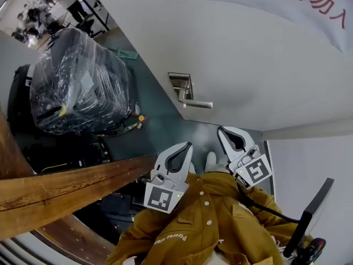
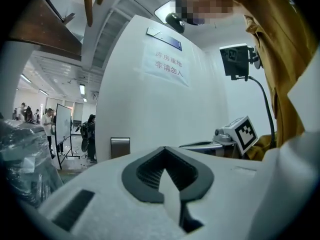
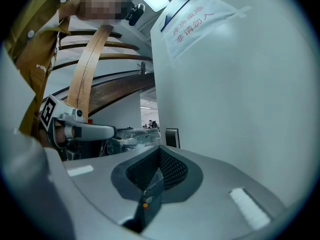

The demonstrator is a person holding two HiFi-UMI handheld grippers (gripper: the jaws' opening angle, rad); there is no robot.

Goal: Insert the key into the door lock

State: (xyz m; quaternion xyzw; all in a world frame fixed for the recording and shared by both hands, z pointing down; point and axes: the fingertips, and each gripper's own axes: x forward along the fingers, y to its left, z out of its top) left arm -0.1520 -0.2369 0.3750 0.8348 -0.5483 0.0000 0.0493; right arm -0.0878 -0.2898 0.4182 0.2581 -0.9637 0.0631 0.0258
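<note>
The door lock (image 1: 182, 85) is a metal plate with a lever handle (image 1: 197, 104) on the white door (image 1: 231, 54). It also shows as a small plate (image 2: 120, 147) in the left gripper view and as the plate (image 3: 172, 137) in the right gripper view. My left gripper (image 1: 189, 145) hangs level before the door, left of and nearer than the lock, shut with nothing seen between its fingers (image 2: 165, 150). My right gripper (image 1: 220, 130) is just below the handle. Its jaws (image 3: 160, 150) are shut on a thin dark piece with an orange spot (image 3: 145, 204), seemingly the key.
A black suitcase wrapped in clear plastic (image 1: 77, 87) stands left of the door. A curved wooden beam (image 1: 71, 186) crosses the lower left. A paper sign with red characters (image 1: 317, 1) hangs on the door. A black stand (image 1: 314, 214) is at the lower right. People stand far off (image 2: 50, 126).
</note>
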